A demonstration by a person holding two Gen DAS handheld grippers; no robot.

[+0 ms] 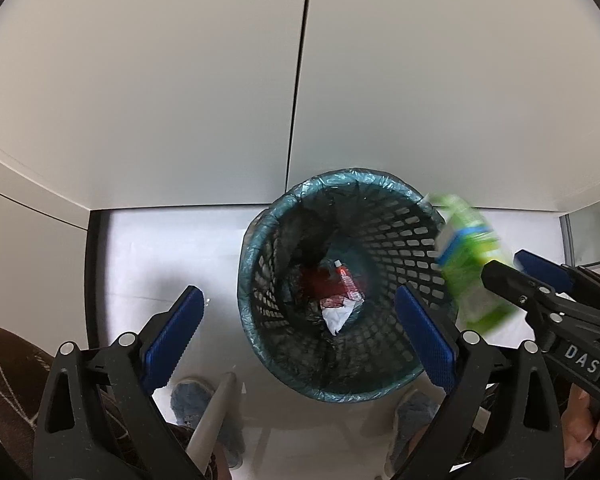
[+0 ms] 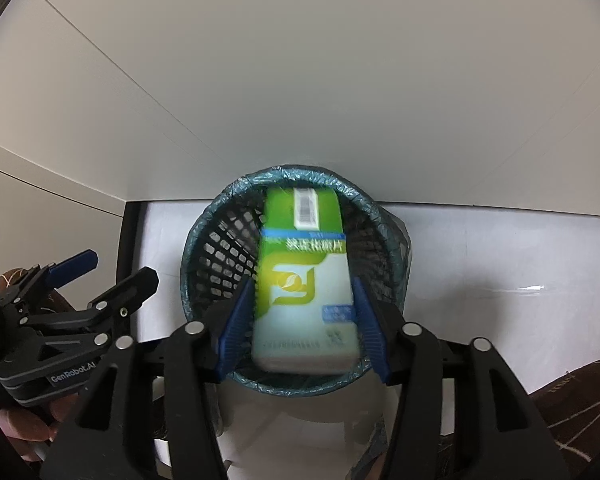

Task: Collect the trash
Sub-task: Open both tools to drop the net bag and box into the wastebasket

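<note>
Two grippers | left gripper [image 1: 296, 336] jaws open | right gripper [image 2: 304, 320] jaws around blurred green carton [image 2: 306, 288], contact unclear | above basket [image 2: 220, 240]

**Both grippers held over, pointing down**

The left gripper [image 1: 296, 332] points steeply downward, its blue pads [image 1: 172, 336] spread wide apart with nothing between them. The right gripper [image 2: 304, 320] is also tilted down, just beside the left, its pads [image 2: 236, 328] flanking a box [image 2: 306, 280] that is motion-blurred; whether they grip it cannot be told.
</note>
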